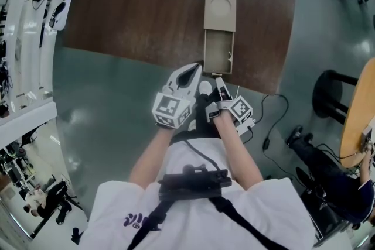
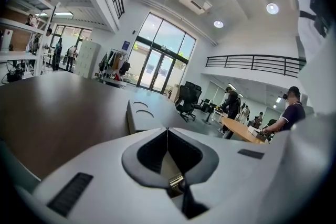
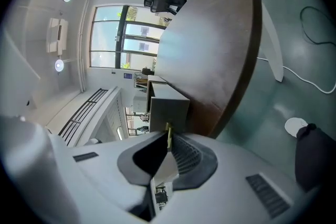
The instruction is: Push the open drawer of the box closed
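Note:
A beige box (image 1: 220,2) with two round recesses on top lies on the brown table (image 1: 146,14). Its drawer (image 1: 218,51) stands pulled out toward the table's near edge. My left gripper (image 1: 196,68) is shut and empty, just left of the drawer's front. My right gripper (image 1: 218,80) sits just short of the drawer front, jaws together at the tips. In the right gripper view the drawer front (image 3: 169,108) is straight ahead of the right gripper (image 3: 168,134). The left gripper view shows the box (image 2: 144,115) beyond the left gripper (image 2: 167,131).
The table's near edge runs just under both grippers. A black stool (image 1: 331,91) and a cable (image 1: 272,120) are on the floor to the right, beside a round wooden table (image 1: 358,114). White shelving (image 1: 23,38) lines the left side.

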The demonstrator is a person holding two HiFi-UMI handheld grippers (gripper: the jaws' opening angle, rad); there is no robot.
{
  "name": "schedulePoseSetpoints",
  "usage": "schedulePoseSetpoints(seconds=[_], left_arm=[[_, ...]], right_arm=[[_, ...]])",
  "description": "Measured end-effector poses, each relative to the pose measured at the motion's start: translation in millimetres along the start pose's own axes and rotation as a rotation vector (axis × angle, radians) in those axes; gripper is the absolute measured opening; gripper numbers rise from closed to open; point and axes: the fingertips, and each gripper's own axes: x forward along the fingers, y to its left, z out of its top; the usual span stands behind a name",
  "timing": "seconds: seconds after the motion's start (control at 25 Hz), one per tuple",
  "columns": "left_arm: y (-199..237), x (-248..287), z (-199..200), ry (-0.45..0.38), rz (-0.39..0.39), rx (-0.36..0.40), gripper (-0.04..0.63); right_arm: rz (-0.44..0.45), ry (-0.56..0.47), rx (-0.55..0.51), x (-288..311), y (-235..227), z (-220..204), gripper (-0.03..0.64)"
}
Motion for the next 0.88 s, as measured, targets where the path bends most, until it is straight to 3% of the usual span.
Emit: schedulePoseSetpoints(seconds=[0.12,0.32,0.56,0.68,0.8,0.88], left_arm=[[7.4,8.4,5.6,-0.002,0.004,-0.008,0.012],[15.0,17.9,14.4,0.006,0.028,0.041,0.012],[19.8,26.7,21.4,0.025,0.048,0.104,0.012],[35.8,21.0,21.7,0.039,0.065,0.102,0.012],[40.6,21.7,21.2,0.047,0.073,0.093,0.012],[39.7,26.3,22.4,0.049,0.071,0.096,0.012]], right_arm=[[-0.048,0.001,-0.012,12.8,4.9,9.3,0.032],[0.035,-0.003,-0.018,48.8,26.2,27.7,0.032],[0.016,-0.033,-0.028,81.7,34.1,56.8,0.032],[0.072,-0.044,-0.031,107.6,49.7,58.1,0.031],[0.024,-0.049,-0.044,117.4,51.8,66.4,0.032],[0.043,-0.05,-0.055,126.0,57.8,74.5,0.032]])
